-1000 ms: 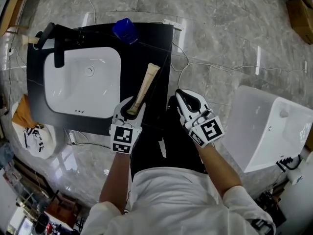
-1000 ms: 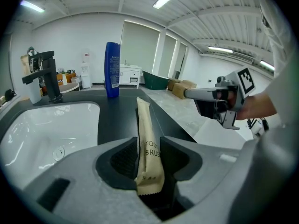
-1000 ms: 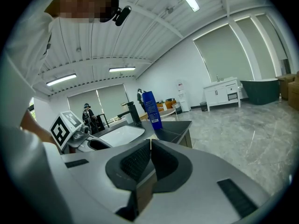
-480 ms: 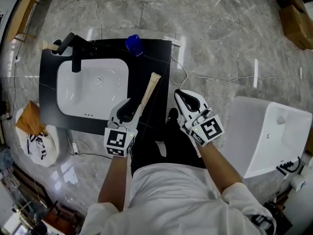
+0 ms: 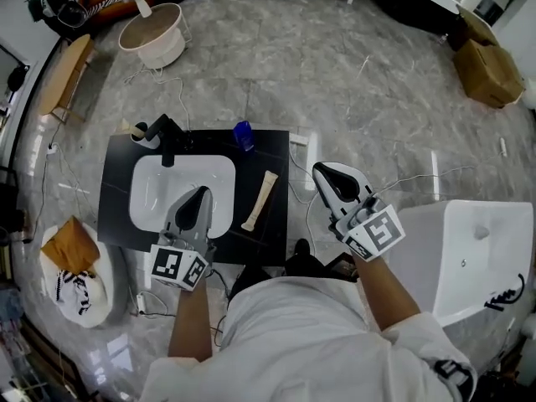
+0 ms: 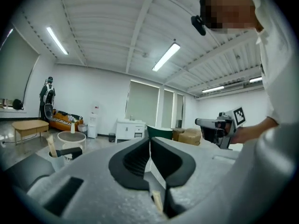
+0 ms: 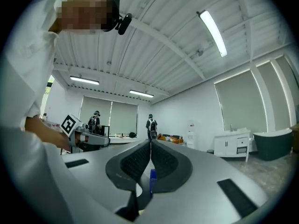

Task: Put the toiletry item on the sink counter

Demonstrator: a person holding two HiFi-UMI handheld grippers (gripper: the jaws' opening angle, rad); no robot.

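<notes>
Both hand-held grippers empty above the sink, the toiletry tube lying on the bench.

Nearest, the left hand-held gripper [image 5: 198,195] hovers over the front of the white basin [image 5: 151,189]. Its jaws have just been closing and now press together with nothing between them. The right hand-held gripper [image 5: 328,174] hangs off the bench's right side, over the floor, its jaws likewise pressed together and bare. Below them the beige toiletry tube [image 5: 259,201] lies flat on the black bench [image 5: 272,151], on the strip right of the basin, slightly slanted and clear of both grippers. Further back a small blue container [image 5: 244,136] stands near the rear edge, and a black faucet [image 5: 167,137] rises behind the basin. Beyond, a round white tub [image 5: 153,36] sits on the grey floor.
</notes>
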